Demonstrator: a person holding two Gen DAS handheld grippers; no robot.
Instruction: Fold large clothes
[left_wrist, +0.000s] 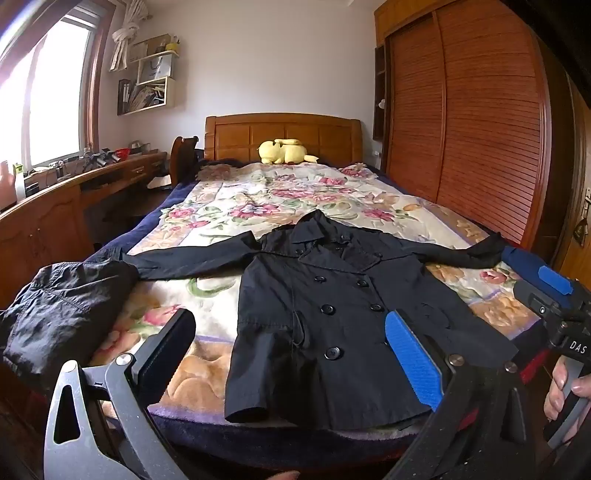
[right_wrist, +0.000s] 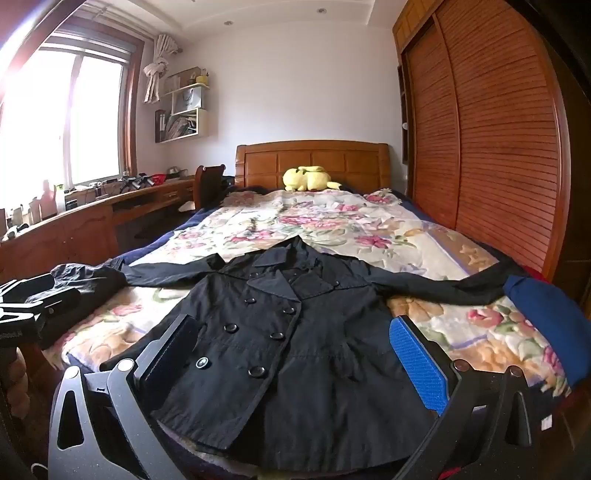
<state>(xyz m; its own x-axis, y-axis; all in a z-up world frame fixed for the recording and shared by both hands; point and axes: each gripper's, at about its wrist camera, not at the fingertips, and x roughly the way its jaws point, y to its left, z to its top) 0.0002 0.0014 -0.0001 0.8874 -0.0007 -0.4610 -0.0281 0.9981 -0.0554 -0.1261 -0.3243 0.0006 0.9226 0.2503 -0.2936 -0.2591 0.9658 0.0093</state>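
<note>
Both grippers, left gripper (left_wrist: 291, 354) and right gripper (right_wrist: 295, 354), hover with fingers apart, holding nothing. The black double-breasted button coat (left_wrist: 325, 314) lies flat; its slack sleeve at three o'clock could drag off the floral-quilted bed (left_wrist: 229, 206) edge and spoil the fold.

text 1: "DAS", white capitals | stands on: black body of right tool (left_wrist: 554, 291), right edge of left wrist view, letters run to the frame edge | text 2: faint white lettering on left tool (right_wrist: 40, 299), left edge of right wrist view, illegible | other readable marks: none
</note>
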